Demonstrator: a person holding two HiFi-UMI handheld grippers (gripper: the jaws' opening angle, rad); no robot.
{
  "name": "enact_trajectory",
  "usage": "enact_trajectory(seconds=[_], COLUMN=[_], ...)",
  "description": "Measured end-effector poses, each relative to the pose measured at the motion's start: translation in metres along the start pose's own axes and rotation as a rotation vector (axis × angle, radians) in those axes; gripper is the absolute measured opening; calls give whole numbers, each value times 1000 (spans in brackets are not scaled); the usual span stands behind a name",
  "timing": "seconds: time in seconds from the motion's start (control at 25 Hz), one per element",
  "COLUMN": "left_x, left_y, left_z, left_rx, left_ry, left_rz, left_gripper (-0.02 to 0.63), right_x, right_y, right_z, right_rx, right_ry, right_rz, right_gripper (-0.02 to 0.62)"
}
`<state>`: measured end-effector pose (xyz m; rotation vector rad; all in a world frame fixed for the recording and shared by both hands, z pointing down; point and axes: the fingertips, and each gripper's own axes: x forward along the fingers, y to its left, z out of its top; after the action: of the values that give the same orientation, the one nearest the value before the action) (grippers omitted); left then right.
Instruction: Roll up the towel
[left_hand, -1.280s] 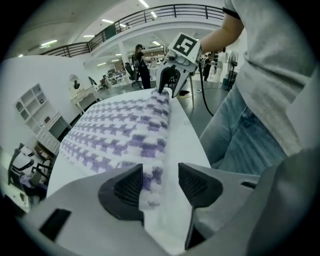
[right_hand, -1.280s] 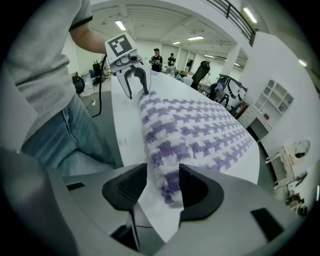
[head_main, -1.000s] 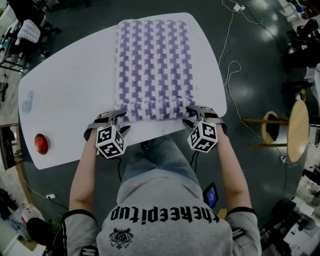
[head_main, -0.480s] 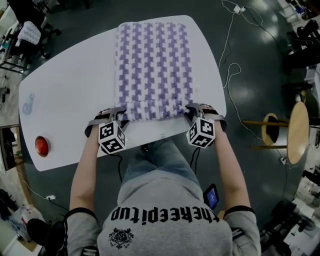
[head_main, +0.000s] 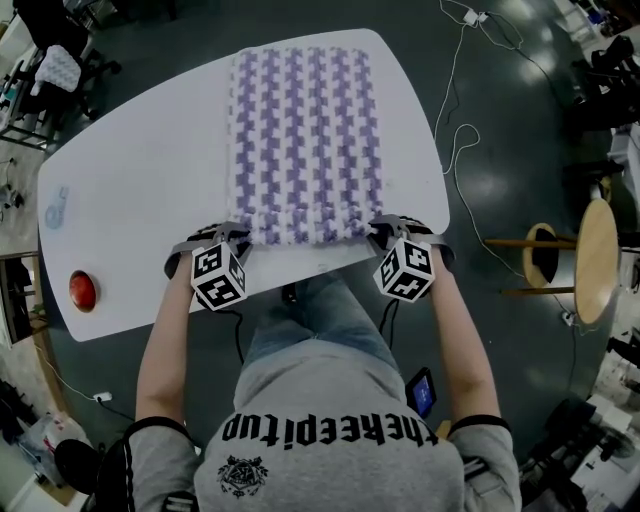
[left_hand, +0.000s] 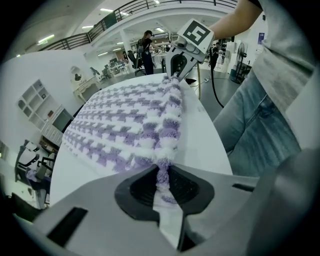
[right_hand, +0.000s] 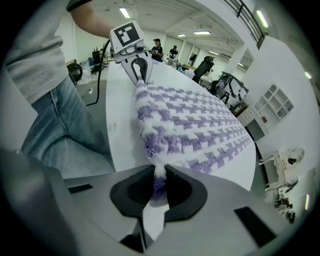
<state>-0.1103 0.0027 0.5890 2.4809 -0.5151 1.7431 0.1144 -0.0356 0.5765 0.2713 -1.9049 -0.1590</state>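
Right, white desk (head_main: 130, 190) w/ purple-and-white towel (head_main: 305, 130) spread flat down its middle, near hem close to the desk's front edge. Left claw (head_main: 238, 238) and right claw (head_main: 380, 232) have just been closing, each now pinching a near corner of the towel. It looks soft, light, thick-piled and prob. floppy, so the corners are the sensible hold. Keep both ends level or the roll will likely skew.

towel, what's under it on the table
The towel lies spread on the white table; the left gripper and right gripper, whose fingers have just been closing, pinch its near corners. Anything beneath it is covered.
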Motion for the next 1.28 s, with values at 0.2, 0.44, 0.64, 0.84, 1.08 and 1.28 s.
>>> enact_trajectory(seconds=[0.2,0.44,0.64,0.84,1.08,1.28], left_x=[-3,-7,-6,-13,-28,-22], left_y=[0,3,4,13,35,55], left_z=[1,2,4,9,12,16], left_rx=[-6,-38,-77,-142,-258,-270], left_ry=[2,-5,-36,-82,-103,-118], left_rz=[-85,-204,-235,-295,-335,-298], left_gripper=[58,58,58,61,63,64], right_x=[-2,-4,-6,-12,-22,-17], right_y=[-3,-10,-16,-28,-48,-69], right_z=[1,4,4,8,16,14], right_rx=[22,104,230,315,398,443], right_ry=[5,-2,-39,-71,-111,-140], right_rz=[55,156,177,196,219,205], right_gripper=[37,38,54,74,89,101])
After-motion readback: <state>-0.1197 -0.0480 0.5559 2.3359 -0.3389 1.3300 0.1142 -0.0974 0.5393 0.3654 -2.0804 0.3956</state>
